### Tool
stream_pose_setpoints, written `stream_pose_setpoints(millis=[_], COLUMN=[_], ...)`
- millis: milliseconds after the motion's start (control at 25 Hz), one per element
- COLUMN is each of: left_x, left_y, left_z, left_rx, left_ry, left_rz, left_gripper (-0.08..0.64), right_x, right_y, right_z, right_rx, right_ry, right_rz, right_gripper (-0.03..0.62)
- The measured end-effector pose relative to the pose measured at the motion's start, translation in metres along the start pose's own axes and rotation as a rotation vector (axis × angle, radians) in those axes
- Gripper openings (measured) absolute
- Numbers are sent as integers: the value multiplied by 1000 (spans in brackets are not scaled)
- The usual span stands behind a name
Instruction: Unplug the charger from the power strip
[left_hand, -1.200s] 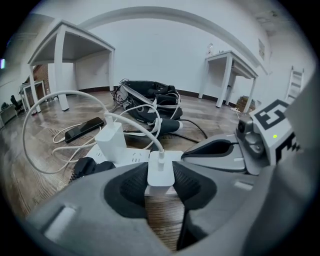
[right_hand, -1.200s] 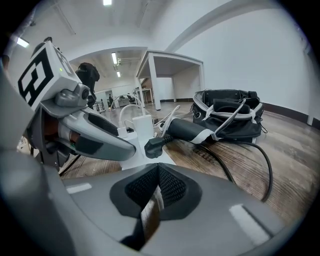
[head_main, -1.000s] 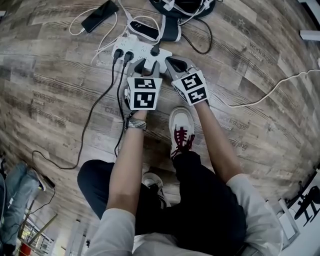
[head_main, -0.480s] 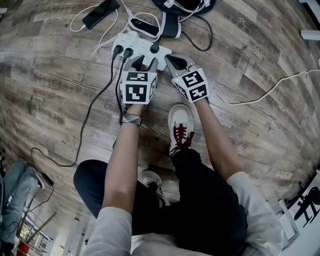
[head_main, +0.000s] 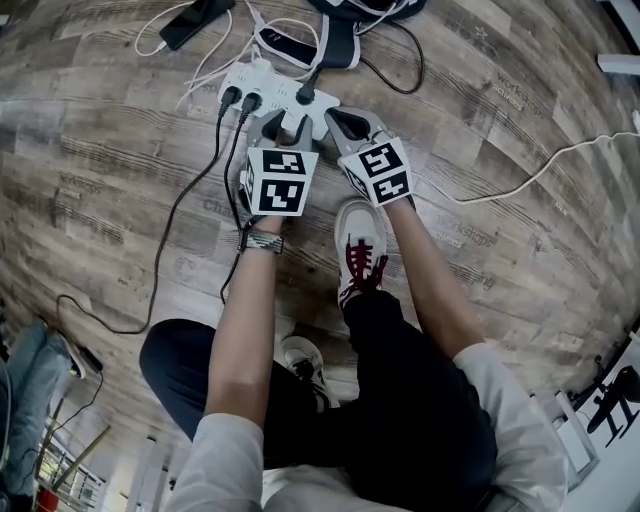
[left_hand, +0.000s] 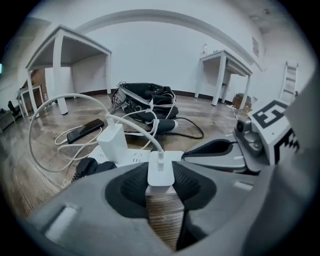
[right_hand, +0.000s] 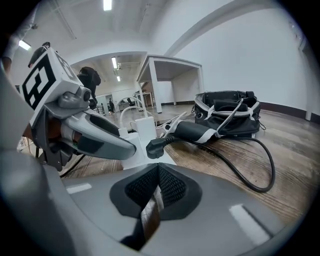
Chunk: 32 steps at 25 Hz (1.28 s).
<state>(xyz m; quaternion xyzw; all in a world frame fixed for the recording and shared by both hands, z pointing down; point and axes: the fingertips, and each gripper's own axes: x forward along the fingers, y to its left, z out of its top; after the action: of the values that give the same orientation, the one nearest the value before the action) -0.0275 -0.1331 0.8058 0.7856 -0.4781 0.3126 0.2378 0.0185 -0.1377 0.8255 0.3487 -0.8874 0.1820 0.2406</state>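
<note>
**Left claw (left_hand: 161, 183) clamped on the charger (left_hand: 161, 169); right claw (right_hand: 157, 186) closed with nothing held.**
The small white charger is pinched between the left pads at the near end of the white power strip (head_main: 276, 92), which lies on the wooden floor (head_main: 500, 200). Whether its pins are in the socket cannot be told. Its white cable (left_hand: 134, 119) is seen arching away. A larger white adapter (left_hand: 114, 142) stands on the strip, and the right claw is held just beside the strip.

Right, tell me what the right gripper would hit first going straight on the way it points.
Probably the black plug at the near end of the white power strip, just beyond the closed right gripper, though depth is hard to judge.
</note>
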Motion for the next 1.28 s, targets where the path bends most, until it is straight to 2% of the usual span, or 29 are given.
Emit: stream_pose_setpoints(millis=[160,440,520,680,760,880,1040,1080,1280], left_x=[1,1,1,0,-1,0,0,0,0], left_y=[-1,-2,-1,3,4,3,-1,-1,-2], left_z=[0,-1,-1,-2,-1,-1,1,2,0], left_rx=[34,2,-39,-205,-238,-191,-3,22,32], left_ry=[4,21,12,-31,-47,-40,11,18,26], left_rz=[19,-16,-32,-69,-72,-55,-13,-8,1], left_gripper=[140,140,142,152,155,151,140,140,140], right_x=[0,0,-1,0,1,1,0,1,0], right_y=[0,-1,-1,-1,-2,-2,-2,-2,-1], right_z=[0,0,-1,0,0,0,1,1,1], right_rx=[1,2,5,7,8,13,15,16,29], right_ry=[-3,-11,-10,-13,-12,-11,-9,-8,-8], right_rz=[6,5,6,5,5,7,4,4,12], right_gripper=[1,2,2,2,2,2,2,2,2])
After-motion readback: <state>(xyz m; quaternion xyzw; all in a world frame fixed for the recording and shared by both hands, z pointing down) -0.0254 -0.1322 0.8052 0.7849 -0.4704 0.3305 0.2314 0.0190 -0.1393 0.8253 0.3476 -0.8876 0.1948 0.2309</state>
